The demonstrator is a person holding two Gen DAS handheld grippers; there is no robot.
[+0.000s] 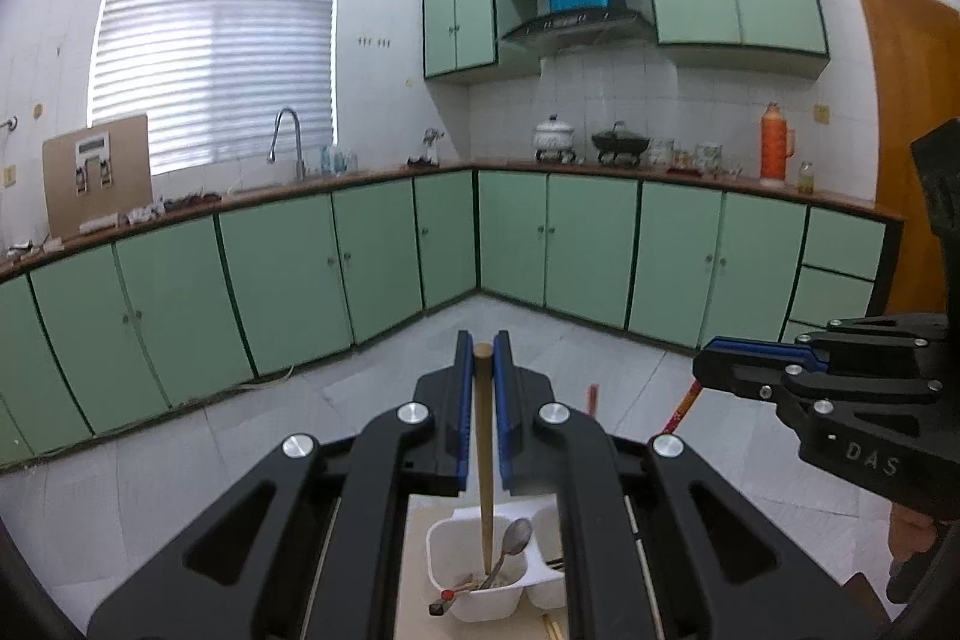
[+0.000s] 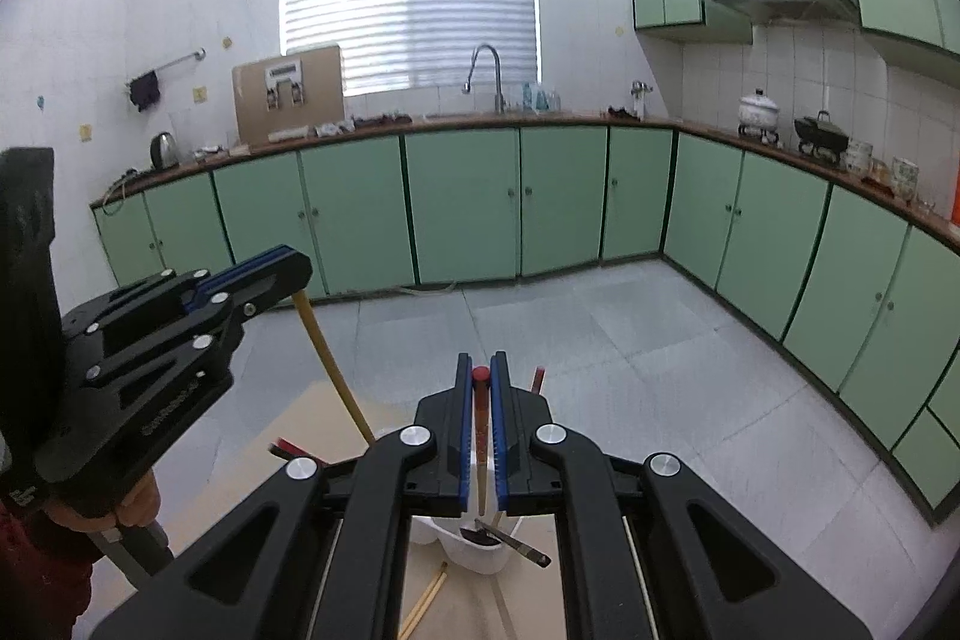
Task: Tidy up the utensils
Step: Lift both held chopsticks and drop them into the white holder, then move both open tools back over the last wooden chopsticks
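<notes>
My left gripper (image 1: 483, 349) is shut on a plain wooden chopstick (image 1: 483, 448) that stands upright, its tip down in a white plastic holder (image 1: 480, 589). A metal spoon (image 1: 510, 544) and a red-tipped utensil (image 1: 447, 598) rest in the same holder. My right gripper (image 2: 480, 370) is shut on a red-topped chopstick (image 2: 480, 436), its tip above the white holder (image 2: 480, 550), which holds a dark-handled utensil (image 2: 510, 541). The left gripper (image 2: 288, 274) with its wooden chopstick (image 2: 336, 370) shows at the left of the right wrist view. The right gripper (image 1: 714, 370) shows at the right of the left wrist view.
The holder stands on a light wooden table (image 2: 288, 436). Loose wooden chopsticks (image 2: 429, 595) lie on it in front of the holder. Another red chopstick end (image 2: 538, 379) stands behind the right gripper. Green cabinets (image 1: 360, 256) and grey floor tiles lie beyond.
</notes>
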